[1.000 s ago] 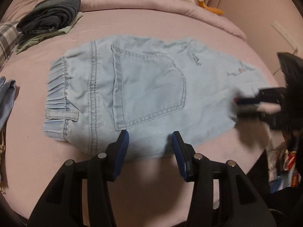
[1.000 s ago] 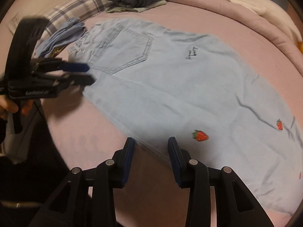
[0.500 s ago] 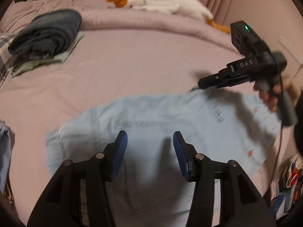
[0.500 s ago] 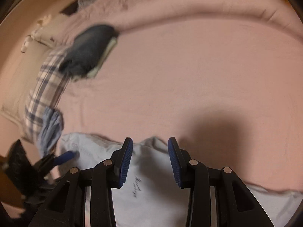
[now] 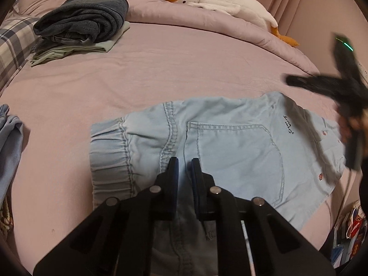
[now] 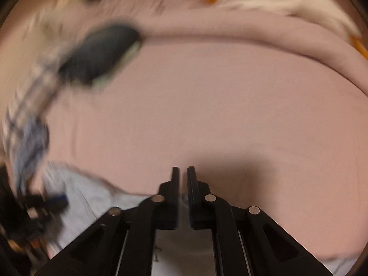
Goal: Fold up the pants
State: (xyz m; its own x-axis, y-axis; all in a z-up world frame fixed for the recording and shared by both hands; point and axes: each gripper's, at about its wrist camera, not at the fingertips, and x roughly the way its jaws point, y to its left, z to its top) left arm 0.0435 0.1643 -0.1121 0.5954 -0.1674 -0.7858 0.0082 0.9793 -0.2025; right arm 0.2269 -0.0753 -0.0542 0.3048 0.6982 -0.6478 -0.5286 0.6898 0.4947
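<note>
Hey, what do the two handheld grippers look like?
Both are matte black. The left gripper has blue pads inside its fingers and silver pivot pins. The right gripper matches; seen from the left camera, its body carries a green light and a trailing black cable.

The pants [image 5: 232,147] are light blue denim, matt, with raised stitched seams and a gathered elastic waistband. The bedsheet [image 5: 174,73] is smooth matt pink cloth. The far plush goose [image 5: 220,0] looks soft and fuzzy. The left gripper [image 5: 183,168] is matt black plastic with dull metal rivets and ribbed blue pads [image 5: 194,172]
</note>
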